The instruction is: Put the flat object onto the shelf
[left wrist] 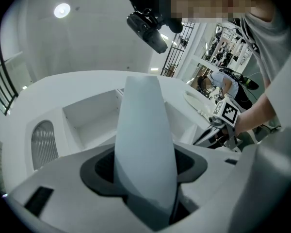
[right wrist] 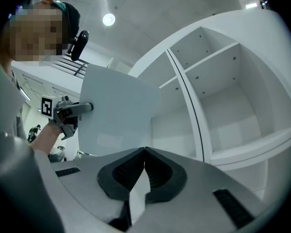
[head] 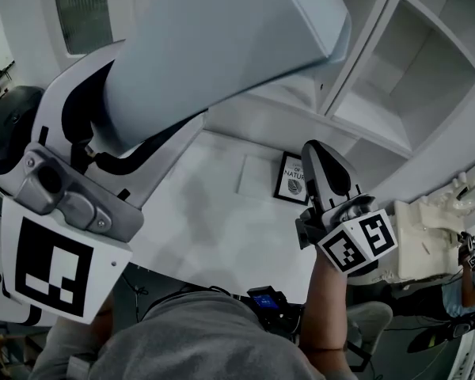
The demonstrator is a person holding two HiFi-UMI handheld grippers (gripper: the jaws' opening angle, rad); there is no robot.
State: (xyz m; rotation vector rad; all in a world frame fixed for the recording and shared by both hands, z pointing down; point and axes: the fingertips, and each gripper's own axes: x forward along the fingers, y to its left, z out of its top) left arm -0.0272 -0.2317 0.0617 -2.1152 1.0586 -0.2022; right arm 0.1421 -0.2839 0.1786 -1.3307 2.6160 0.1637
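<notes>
Nearest the head camera, the left gripper (left wrist: 145,166) is clamped on the task's thing, a pale blue-grey flat board (head: 222,38). Its dark pads press on the board's lower part from both sides. The board rises out of the jaws and slants up toward the tall white shelf unit (right wrist: 233,115). It is held in the air in front of the unit and lies on none of its boards. From the head view, its far corner overlaps the unit's upright post, and I cannot tell whether the two touch. In the left gripper view the board is seen nearly edge-on and looks bowed.

A little further toward the shelf unit is the right gripper (right wrist: 144,152), carried on a bare forearm (head: 324,307). Its jaws are pressed together at the tips with nothing between them. It points up at the unit's open compartments, and its marker cube faces back toward the person. Seen from this gripper, the board stands to the left of the shelf unit's compartments, with the left gripper's jaws biting the board's left edge.

Below both grippers, in front of the shelf unit, lies the white tabletop (head: 206,212). On it, close under the unit's lowest ledge, lies a small black-bordered white card with print (head: 291,178). Just beside the card, on the side away from the right gripper, a faint pale rectangular sheet (head: 257,172) lies flat.

Furthest off, the shelf unit's white compartments stand open, with nothing resting on the boards that show.
</notes>
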